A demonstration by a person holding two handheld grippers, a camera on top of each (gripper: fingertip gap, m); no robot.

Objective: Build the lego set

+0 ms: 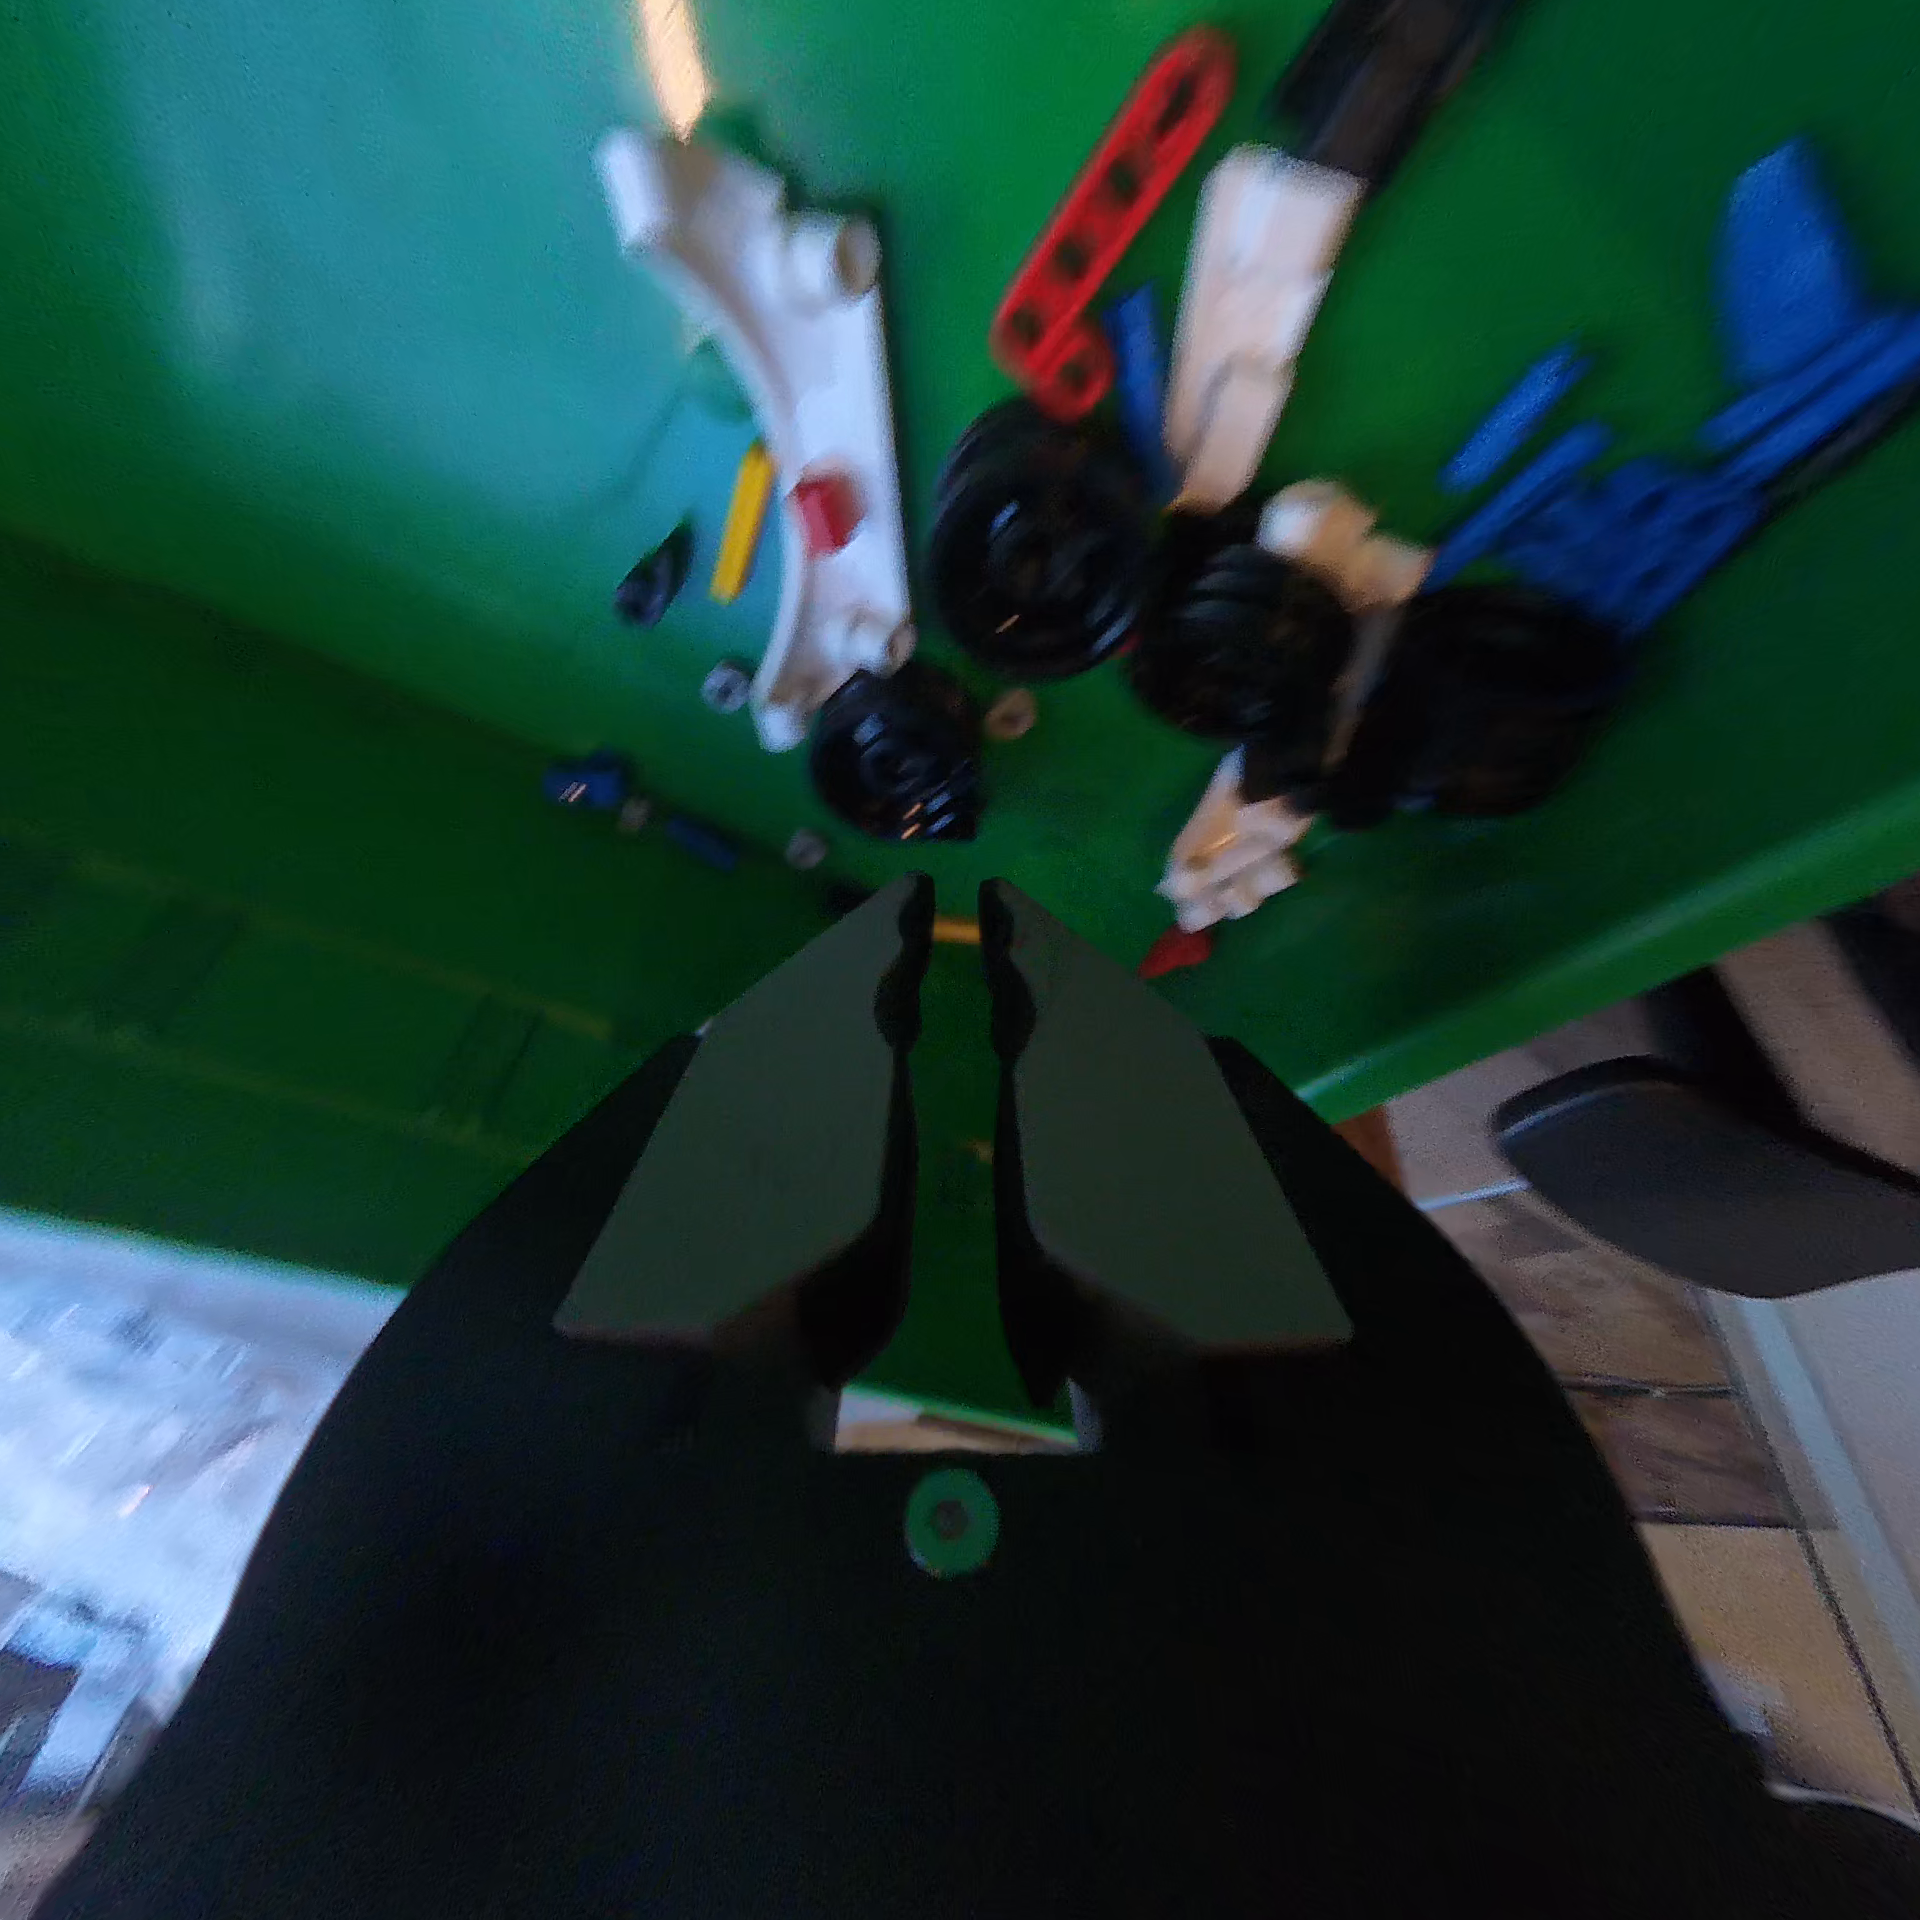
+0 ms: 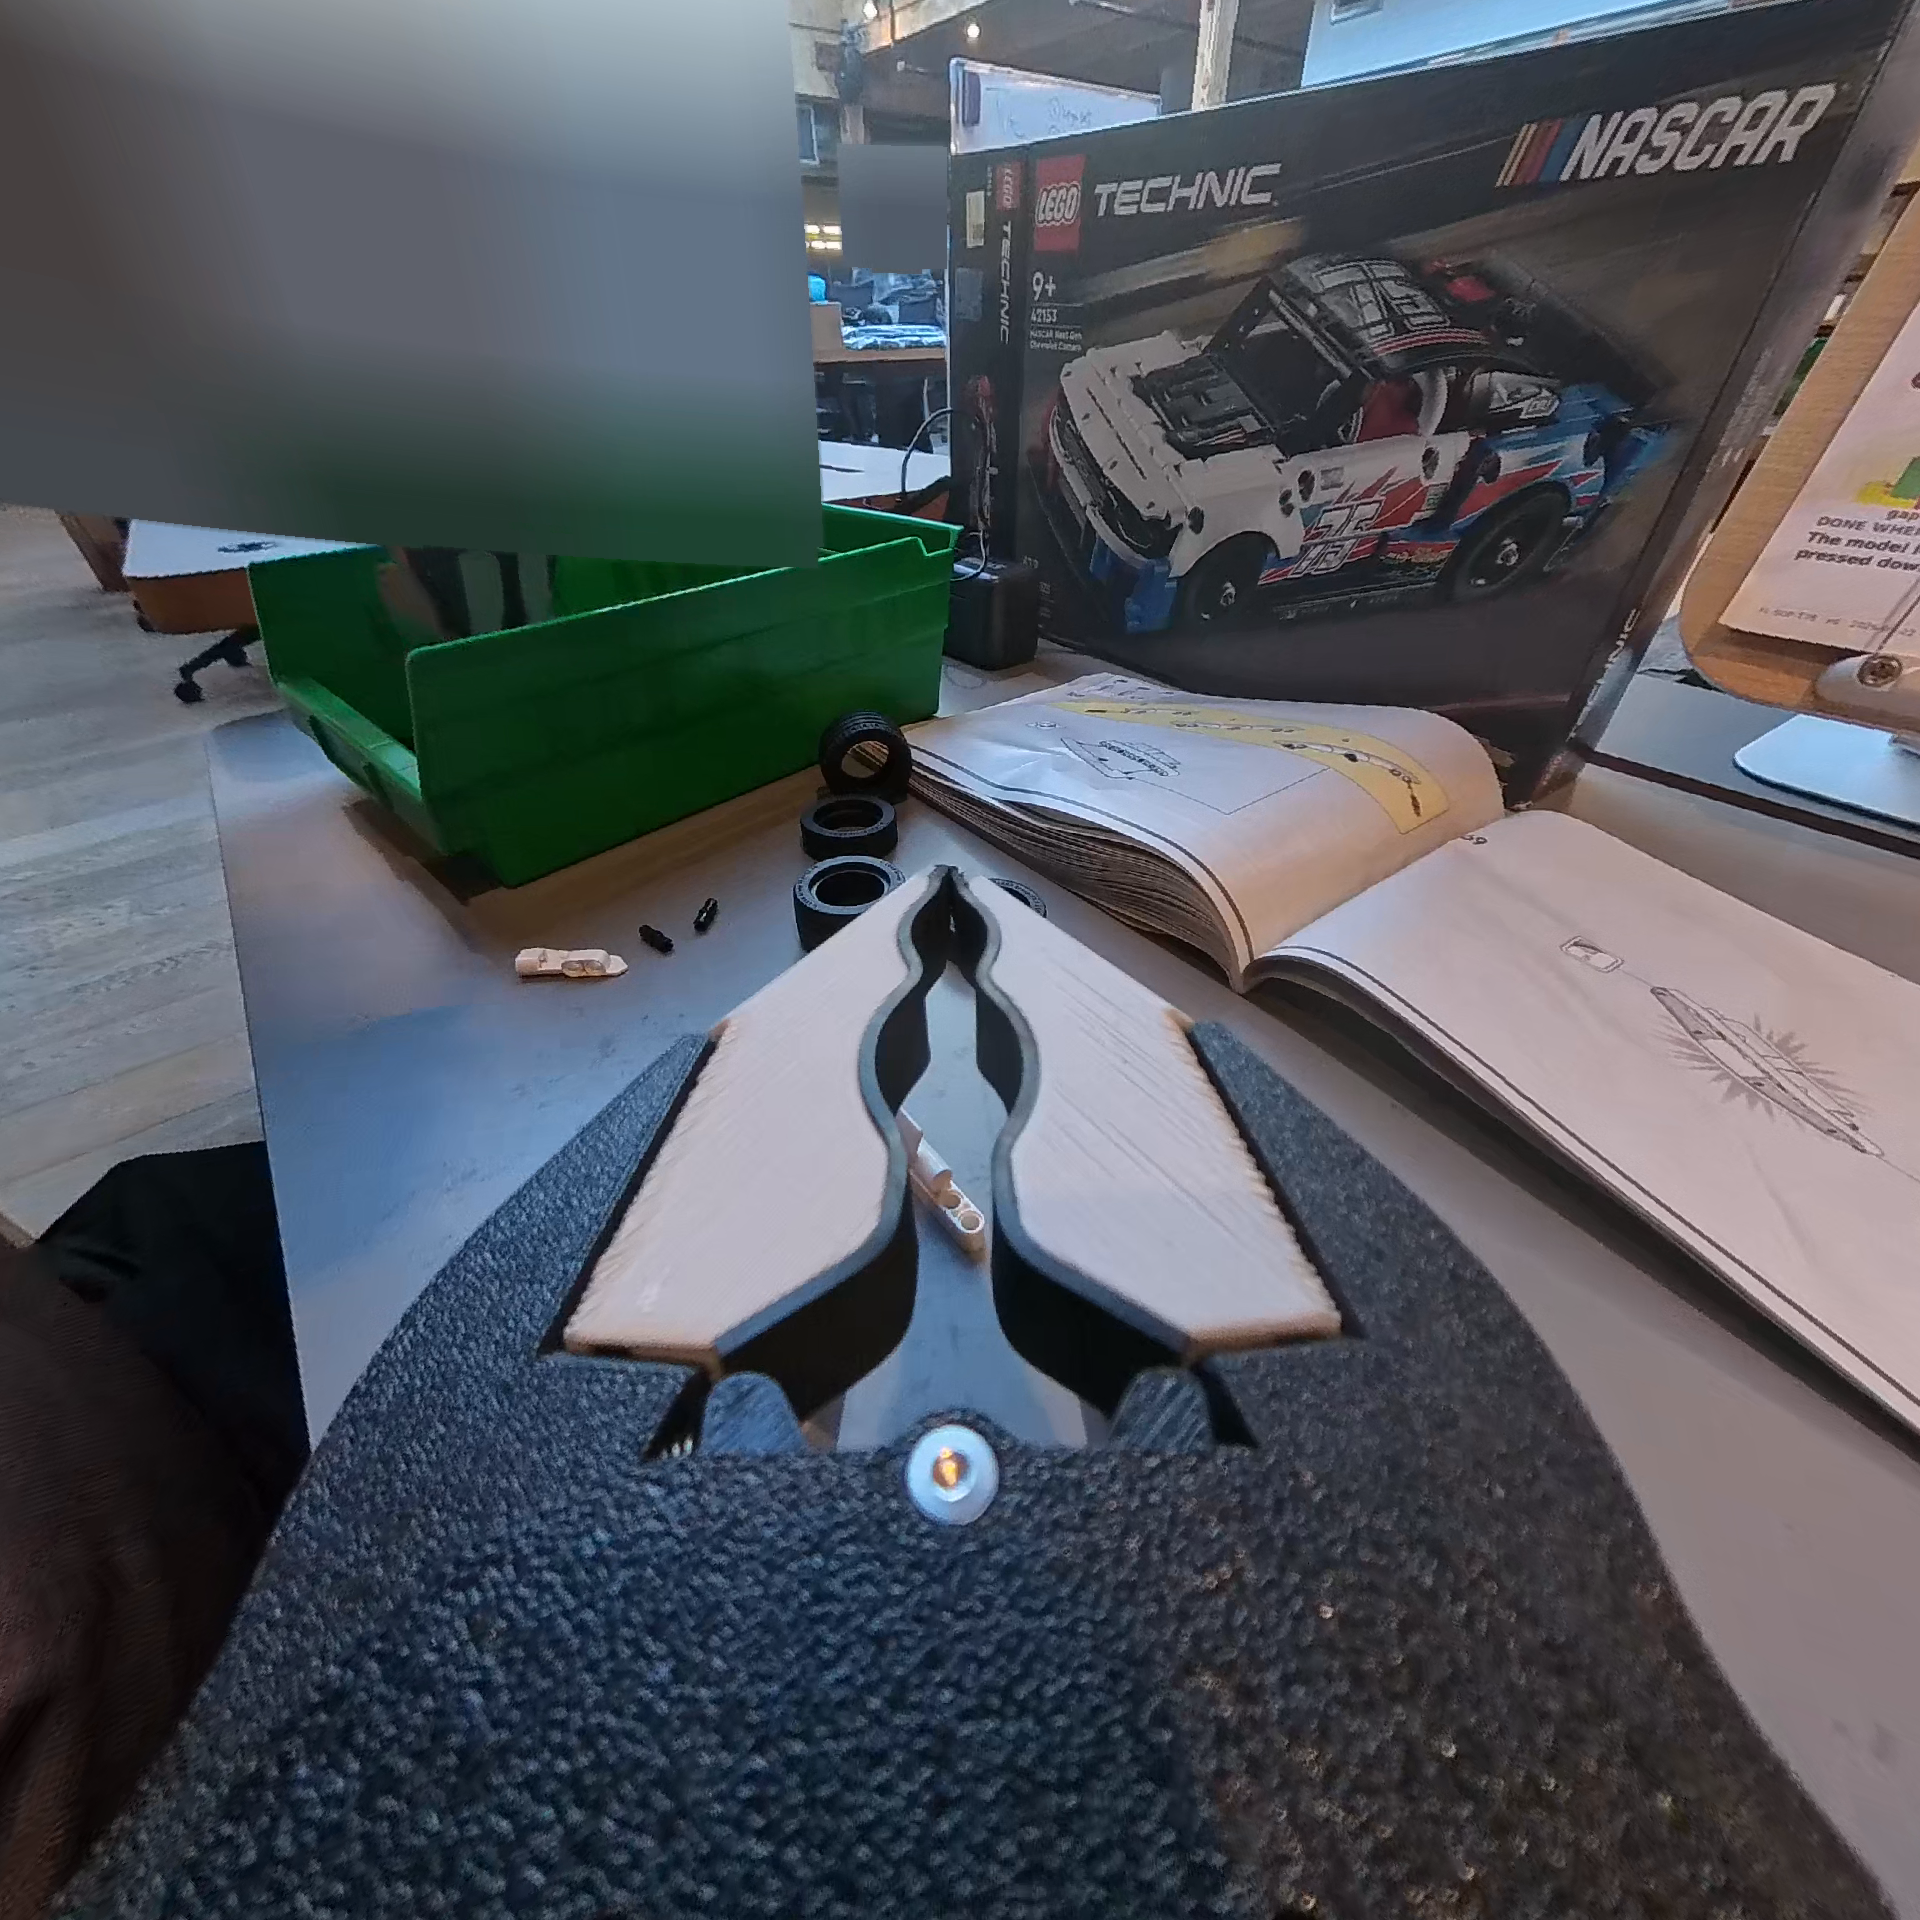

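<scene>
Below, the left tool (image 1: 956, 899) hangs slightly parted and empty over ribbed rubber tyres (image 1: 1039, 551), while the right tool (image 2: 951, 881), tips touching, holds nothing.

Green bin floor (image 1: 312, 416) ahead of left gripper (image 1: 954, 914), which has dark fingers; black wheels (image 1: 1039, 551), red beam (image 1: 1122, 208), white panels (image 1: 821, 416), blue pieces (image 1: 1662, 520). Right gripper (image 2: 951, 883): beige fingers, black speckled body.

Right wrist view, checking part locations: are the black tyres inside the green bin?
No, the black tyres sit on the grey table beside the green bin.
</scene>
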